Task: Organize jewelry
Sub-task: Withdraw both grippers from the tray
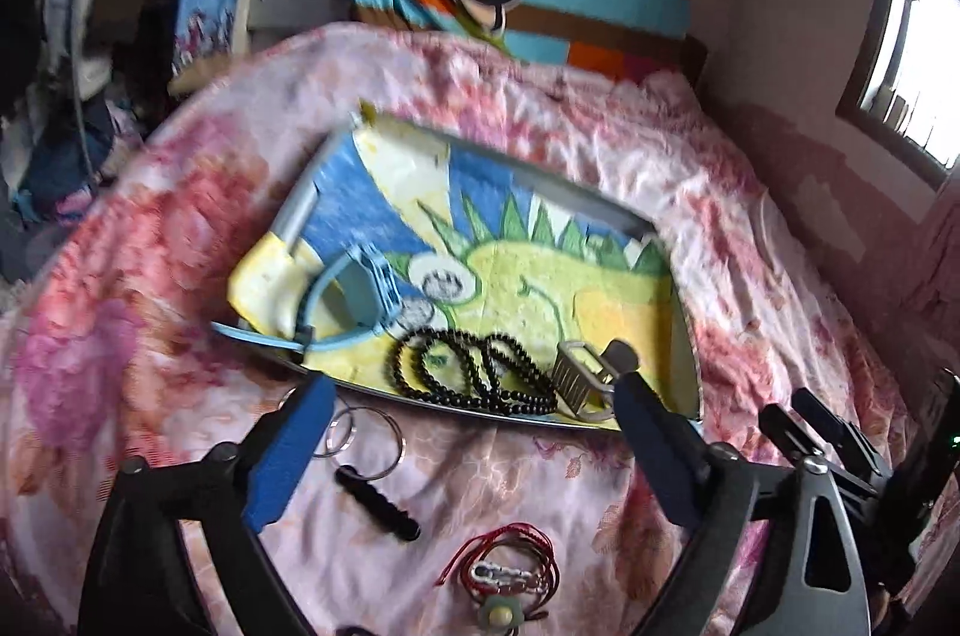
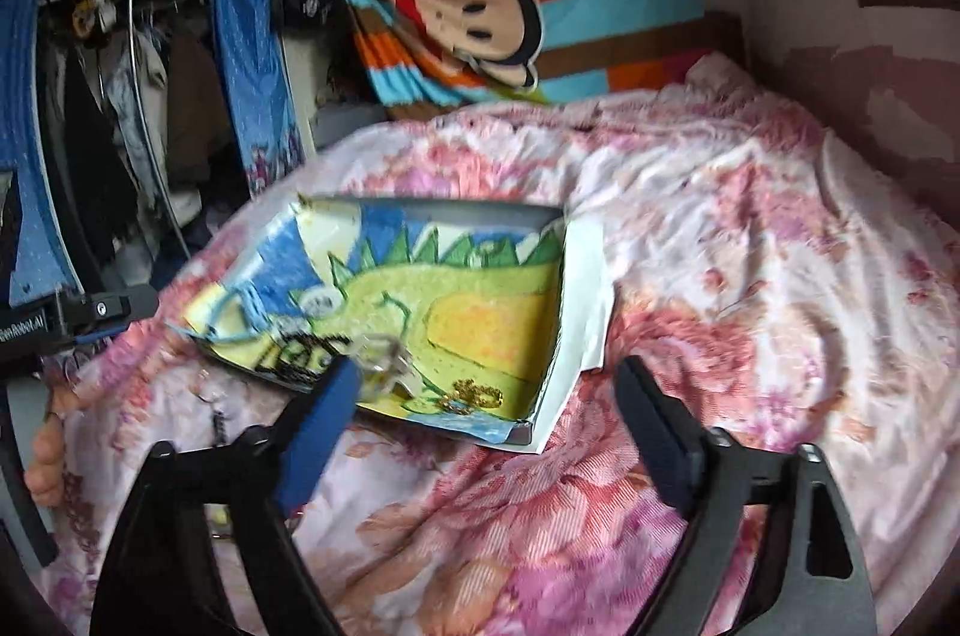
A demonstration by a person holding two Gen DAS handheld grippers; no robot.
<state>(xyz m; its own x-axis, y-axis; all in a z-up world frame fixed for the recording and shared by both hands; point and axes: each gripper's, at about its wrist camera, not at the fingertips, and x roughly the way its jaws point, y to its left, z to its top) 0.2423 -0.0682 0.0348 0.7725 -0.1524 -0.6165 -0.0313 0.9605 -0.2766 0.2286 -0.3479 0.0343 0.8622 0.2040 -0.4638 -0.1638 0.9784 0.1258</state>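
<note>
Red cord bracelet [image 1: 498,567], left wrist view only

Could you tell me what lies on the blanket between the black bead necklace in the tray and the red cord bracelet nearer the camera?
In the left wrist view, a small black ridged stick lies between the black bead necklace and the red cord bracelet; the rest is bare floral blanket.

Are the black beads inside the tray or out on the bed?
Inside. The black beads lie on the dinosaur picture lining the tray, behind its near rim; the silver rings are out on the blanket.
</note>
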